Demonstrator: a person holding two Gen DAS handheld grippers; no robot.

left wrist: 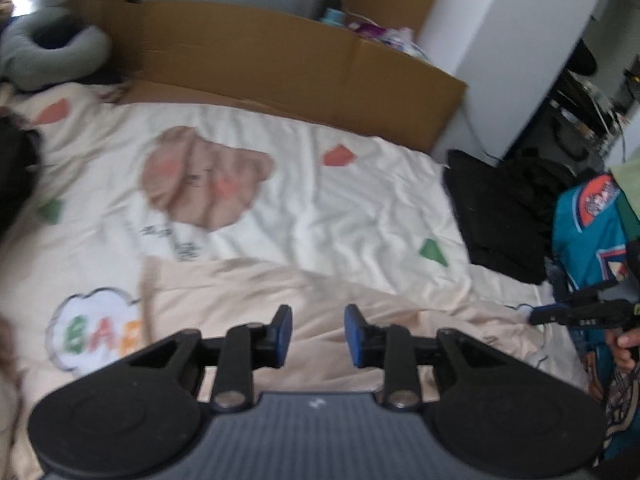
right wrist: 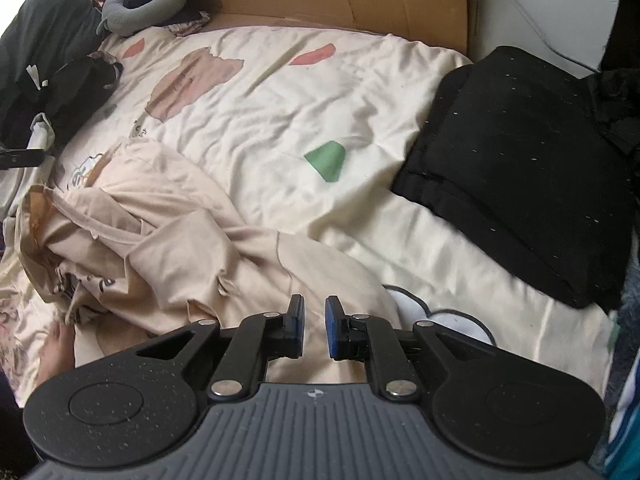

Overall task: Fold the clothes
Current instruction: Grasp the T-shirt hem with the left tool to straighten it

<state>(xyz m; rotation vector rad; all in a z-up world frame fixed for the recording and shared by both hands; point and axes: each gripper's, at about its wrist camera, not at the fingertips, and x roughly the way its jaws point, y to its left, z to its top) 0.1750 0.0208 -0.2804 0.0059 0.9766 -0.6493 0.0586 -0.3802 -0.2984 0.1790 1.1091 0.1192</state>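
Left gripper (left wrist: 318, 334): the black jaws with blue pads are seen parted by a clear gap; nothing is held between them, and only the beige cloth is seen through the gap below.
Right gripper (right wrist: 315, 330): the jaws are seen parted by a narrow slit; no cloth is caught between the blue pads, and the garment's edge is seen just beyond and under them.
Garment: a crumpled beige cotton T-shirt (right wrist: 168, 240) is spread on the bed, bunched in loose folds towards the left of the right wrist view, with a dark print partly seen among the folds.
Bed cover: a cream quilt (right wrist: 280, 112) printed with a brown bear face, red and green patches and a cloud outline is laid under the shirt.
Folded pile: a black folded garment (right wrist: 516, 168) is placed on the quilt's far right, well apart from the beige shirt.
Backdrop: a flattened brown cardboard sheet (left wrist: 280, 64) is stood along the far edge of the bed.
Corner: a grey ring-shaped cushion (right wrist: 140, 4) is seen at the far left corner.
Side item: a teal printed jersey (left wrist: 588, 232) is seen at the right edge in the left wrist view, beside the black pile.
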